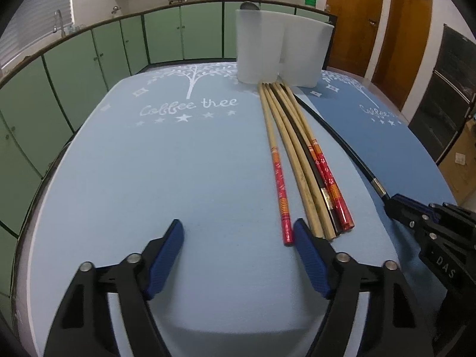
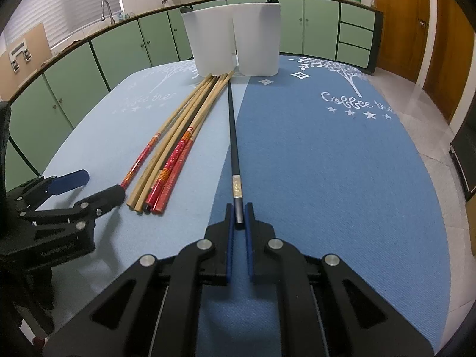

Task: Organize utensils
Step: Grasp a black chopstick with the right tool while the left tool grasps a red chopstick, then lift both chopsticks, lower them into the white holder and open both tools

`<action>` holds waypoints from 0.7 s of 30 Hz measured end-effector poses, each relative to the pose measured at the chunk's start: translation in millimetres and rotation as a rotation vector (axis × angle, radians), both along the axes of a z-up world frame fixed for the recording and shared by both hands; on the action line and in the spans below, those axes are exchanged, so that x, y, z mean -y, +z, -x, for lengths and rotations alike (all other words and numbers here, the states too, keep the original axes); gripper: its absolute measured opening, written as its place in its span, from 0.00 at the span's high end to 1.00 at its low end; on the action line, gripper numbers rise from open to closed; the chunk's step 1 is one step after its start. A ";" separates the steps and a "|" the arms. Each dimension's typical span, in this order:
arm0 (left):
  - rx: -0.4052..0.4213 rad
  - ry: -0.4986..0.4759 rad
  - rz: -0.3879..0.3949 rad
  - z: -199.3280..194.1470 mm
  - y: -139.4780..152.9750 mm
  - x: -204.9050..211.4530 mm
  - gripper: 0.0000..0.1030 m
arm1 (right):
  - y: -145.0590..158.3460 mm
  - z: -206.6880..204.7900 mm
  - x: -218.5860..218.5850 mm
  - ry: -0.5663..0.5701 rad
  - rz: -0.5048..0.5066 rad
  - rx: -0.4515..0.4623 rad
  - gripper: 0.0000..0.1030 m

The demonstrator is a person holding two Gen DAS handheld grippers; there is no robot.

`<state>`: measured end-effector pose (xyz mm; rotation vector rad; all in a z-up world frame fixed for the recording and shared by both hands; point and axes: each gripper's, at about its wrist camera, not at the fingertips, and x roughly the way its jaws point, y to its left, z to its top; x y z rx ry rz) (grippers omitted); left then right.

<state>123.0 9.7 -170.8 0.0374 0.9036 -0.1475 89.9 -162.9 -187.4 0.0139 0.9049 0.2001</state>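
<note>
Centrally, a black chopstick is being clamped at its butt end by the right gripper, tip near the white holder; the left gripper is being held agape beside the chopstick bundle.

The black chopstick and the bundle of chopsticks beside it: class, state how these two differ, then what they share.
The black chopstick is dark all along with a metal band; the bundle is pale wood, mostly with red ends. The black chopstick is clamped in the right gripper; the bundle lies free, beside the open left gripper. Both point toward the white holder.
</note>
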 end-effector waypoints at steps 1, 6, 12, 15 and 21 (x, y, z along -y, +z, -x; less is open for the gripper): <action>0.001 0.000 0.001 -0.2 0.4 0.2 0.33 | -0.1 -0.3 0.0 0.001 -0.002 -0.001 0.93; 0.011 -0.014 0.024 1.5 2.3 3.5 0.61 | -0.5 0.0 -1.0 0.002 0.001 0.002 0.94; 0.012 -0.042 0.044 4.3 2.3 13.0 0.94 | -0.4 0.6 -0.8 0.002 -0.004 0.002 0.94; 0.015 -0.032 0.053 4.9 2.4 13.3 0.94 | -0.6 0.5 -0.9 0.002 -0.004 0.002 0.94; 0.051 -0.033 0.051 11.3 19.3 11.4 0.94 | 13.8 5.2 -0.8 0.018 0.009 0.039 0.94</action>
